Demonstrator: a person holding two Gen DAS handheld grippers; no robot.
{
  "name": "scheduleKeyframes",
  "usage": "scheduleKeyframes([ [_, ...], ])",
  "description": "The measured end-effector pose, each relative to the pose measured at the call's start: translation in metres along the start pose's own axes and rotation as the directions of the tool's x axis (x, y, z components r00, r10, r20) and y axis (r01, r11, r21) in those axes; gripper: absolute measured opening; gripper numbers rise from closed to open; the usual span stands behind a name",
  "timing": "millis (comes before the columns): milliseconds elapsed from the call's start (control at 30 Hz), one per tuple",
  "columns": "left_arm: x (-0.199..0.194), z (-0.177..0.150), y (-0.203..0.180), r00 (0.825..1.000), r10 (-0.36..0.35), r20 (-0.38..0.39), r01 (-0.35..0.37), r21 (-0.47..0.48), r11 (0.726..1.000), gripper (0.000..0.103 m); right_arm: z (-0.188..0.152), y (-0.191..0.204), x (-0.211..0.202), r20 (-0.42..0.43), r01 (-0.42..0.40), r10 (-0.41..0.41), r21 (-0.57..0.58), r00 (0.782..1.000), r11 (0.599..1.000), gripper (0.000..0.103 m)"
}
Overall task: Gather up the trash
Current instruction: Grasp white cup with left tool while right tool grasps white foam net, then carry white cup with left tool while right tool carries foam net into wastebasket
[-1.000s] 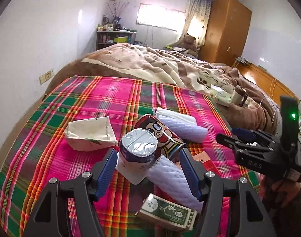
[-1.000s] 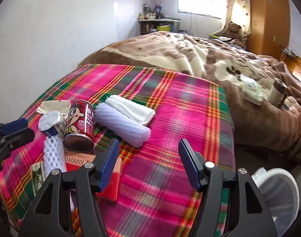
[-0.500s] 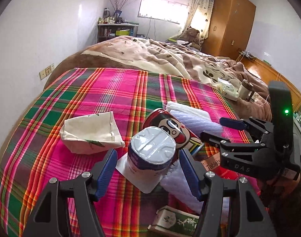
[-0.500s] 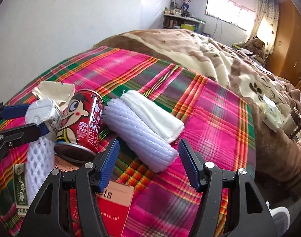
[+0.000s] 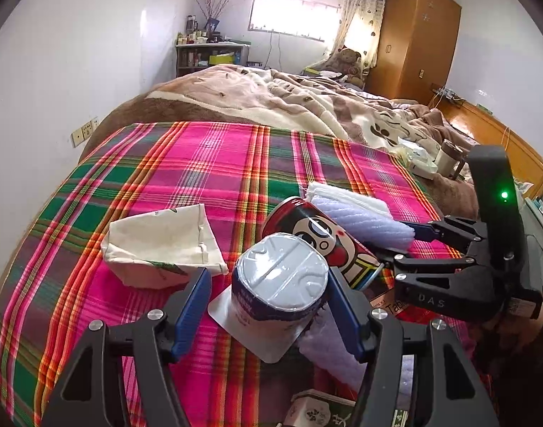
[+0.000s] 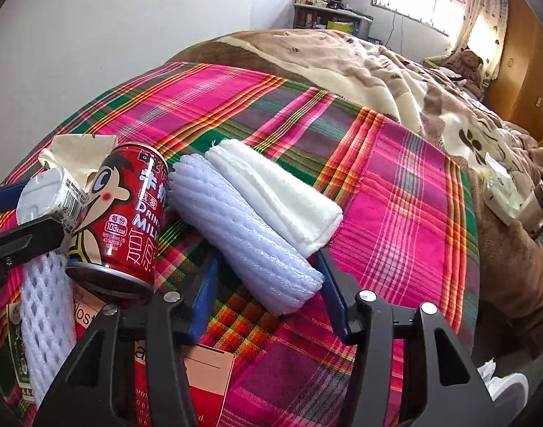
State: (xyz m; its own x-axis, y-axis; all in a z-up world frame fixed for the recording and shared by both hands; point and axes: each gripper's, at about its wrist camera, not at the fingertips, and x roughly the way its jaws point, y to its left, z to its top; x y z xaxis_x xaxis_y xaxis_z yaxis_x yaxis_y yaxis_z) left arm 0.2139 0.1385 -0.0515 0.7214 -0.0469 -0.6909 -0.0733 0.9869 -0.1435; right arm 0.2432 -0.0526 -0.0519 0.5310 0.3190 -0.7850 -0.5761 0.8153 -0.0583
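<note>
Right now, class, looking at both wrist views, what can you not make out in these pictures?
- Red box, right wrist view: its label is covered by the right claw and the milk can.
- Green packet, left wrist view: cut off by the bottom edge.
- Shelf items, left wrist view: too small to identify.

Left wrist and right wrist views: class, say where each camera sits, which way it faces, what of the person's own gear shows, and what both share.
Left wrist: on the left gripper, facing forward over the plaid cloth at the yogurt cup between its open fingers; the right gripper shows alongside.
Right wrist: on the right gripper, facing the foam roll between its open fingers; the left gripper's finger shows at the edge.
Shared: red can, cup, foam roll, white towel.
</note>
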Motion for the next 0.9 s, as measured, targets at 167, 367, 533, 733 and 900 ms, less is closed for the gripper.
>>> scheduleKeyframes([
  [167, 0.0, 0.002, 0.006, 1.0, -0.013, 0.01, 0.013, -0.019, 1.0, 0.056, -0.003, 0.001, -0.003, 0.013, -0.004, 0.004, 0.015, 1.0, 1.0, 0.038],
  [367, -0.002, 0.002, 0.006, 1.0, 0.009, 0.024, -0.009, -0.008, 1.0, 0.05, -0.004, -0.003, -0.01, 0.054, -0.004, 0.002, 0.046, 0.999, 0.999, 0.029],
  [533, -0.011, 0.003, 0.008, 0.999, 0.017, 0.051, -0.016, -0.012, 1.0, 0.05, -0.007, -0.005, -0.022, 0.089, -0.028, 0.021, 0.075, 0.996, 0.997, 0.028],
  [733, -0.027, 0.003, 0.006, 0.997, 0.028, 0.078, -0.027, -0.004, 1.0, 0.05, -0.011, -0.009, -0.036, 0.123, -0.068, 0.053, 0.119, 0.991, 0.991, 0.028],
  [900, -0.041, 0.001, 0.003, 0.995, 0.026, 0.1, -0.026, 0.002, 1.0, 0.05, -0.016, -0.011, -0.051, 0.149, -0.075, 0.053, 0.148, 0.987, 0.986, 0.028],
])
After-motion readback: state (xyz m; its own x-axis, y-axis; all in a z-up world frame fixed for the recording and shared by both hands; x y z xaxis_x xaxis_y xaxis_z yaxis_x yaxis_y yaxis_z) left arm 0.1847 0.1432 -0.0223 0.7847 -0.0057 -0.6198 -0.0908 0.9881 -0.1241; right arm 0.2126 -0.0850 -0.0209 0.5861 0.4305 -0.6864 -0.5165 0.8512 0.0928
